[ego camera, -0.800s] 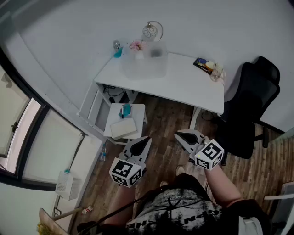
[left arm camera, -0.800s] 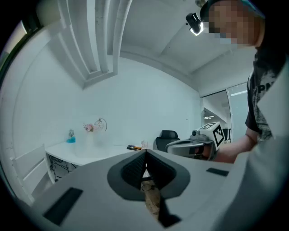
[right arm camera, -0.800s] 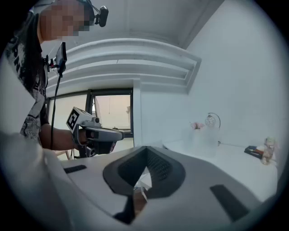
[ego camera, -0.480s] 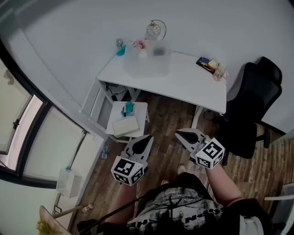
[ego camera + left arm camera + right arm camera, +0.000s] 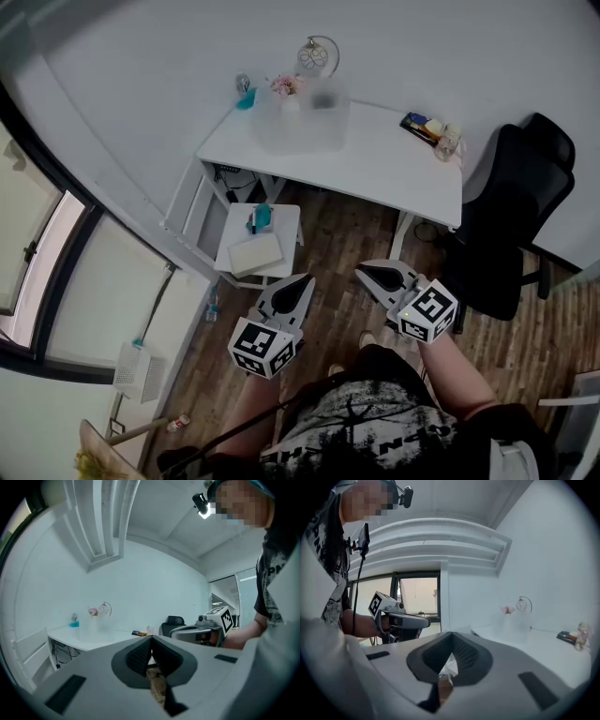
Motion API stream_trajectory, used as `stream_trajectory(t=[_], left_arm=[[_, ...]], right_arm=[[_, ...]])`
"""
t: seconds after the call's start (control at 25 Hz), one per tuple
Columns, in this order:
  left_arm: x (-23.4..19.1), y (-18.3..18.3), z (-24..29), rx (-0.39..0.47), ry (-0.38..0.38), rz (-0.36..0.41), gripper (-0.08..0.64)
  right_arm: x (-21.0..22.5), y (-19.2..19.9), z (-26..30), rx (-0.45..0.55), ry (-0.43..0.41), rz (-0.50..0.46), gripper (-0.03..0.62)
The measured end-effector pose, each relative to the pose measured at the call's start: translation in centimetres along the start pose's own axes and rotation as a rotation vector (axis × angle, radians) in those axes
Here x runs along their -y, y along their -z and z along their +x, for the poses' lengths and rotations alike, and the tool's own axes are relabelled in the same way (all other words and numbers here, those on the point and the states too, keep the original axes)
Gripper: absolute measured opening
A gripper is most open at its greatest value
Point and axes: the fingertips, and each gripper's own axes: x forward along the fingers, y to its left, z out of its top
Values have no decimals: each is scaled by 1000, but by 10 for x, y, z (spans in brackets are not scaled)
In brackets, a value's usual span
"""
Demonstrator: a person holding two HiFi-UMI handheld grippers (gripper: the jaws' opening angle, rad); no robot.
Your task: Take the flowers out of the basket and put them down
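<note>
Left gripper (image 5: 302, 282): jaws pressed together, holding nothing.
Right gripper (image 5: 362, 273): jaws fully closed, empty, just beside the left at its 3 o'clock.
Flowers (image 5: 281, 87): pink, at the basket's far left rim, 12 o'clock from both grippers, well apart.
Basket (image 5: 302, 127): translucent, on the white desk (image 5: 394, 173).

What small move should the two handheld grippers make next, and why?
Probably carry both forward to the white desk: the left gripper and right gripper are shut, empty, above the wooden floor, well short of the translucent basket and small pink flowers.
</note>
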Motion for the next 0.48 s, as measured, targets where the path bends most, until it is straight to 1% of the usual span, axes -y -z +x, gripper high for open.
stream_trajectory(t=[0.16, 0.28, 0.48], left_arm=[[-4, 3, 3, -1, 1, -9, 15], [-6, 3, 11, 5, 6, -17, 15], [-19, 3, 37, -1, 8, -23, 15]], right_arm=[[5, 4, 2, 2, 2, 19, 15], [14, 6, 3, -10, 11, 2, 15], [41, 10, 11, -21, 20, -1, 15]])
